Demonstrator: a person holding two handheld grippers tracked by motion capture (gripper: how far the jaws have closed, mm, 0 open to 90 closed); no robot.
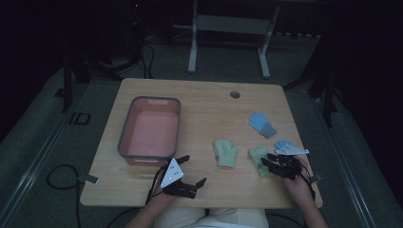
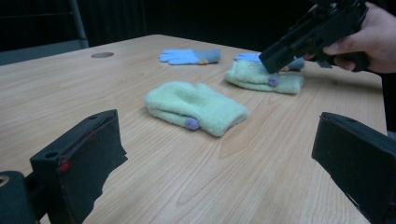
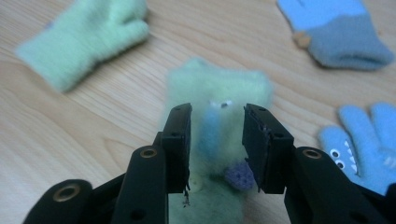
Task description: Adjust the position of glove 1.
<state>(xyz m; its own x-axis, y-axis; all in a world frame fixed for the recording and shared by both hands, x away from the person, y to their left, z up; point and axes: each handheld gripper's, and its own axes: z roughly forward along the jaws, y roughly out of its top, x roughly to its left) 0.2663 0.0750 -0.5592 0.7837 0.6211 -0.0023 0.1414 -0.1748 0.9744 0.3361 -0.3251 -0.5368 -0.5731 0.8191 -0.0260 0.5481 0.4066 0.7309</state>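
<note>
The right tongs (image 3: 217,144) hover, jaws apart, straddling a green mitten (image 3: 219,93) lying on the worktop (image 3: 93,130), apparently not pressing it. The left tongs (image 2: 224,163) gape wide, empty.

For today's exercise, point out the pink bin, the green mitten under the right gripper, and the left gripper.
pink bin (image 1: 125,127): high view, on its left grey rim.
green mitten (image 3: 219,88): right gripper view, on its fuzzy upper part.
left gripper (image 1: 195,171): high view, midway between its fingertips.
</note>
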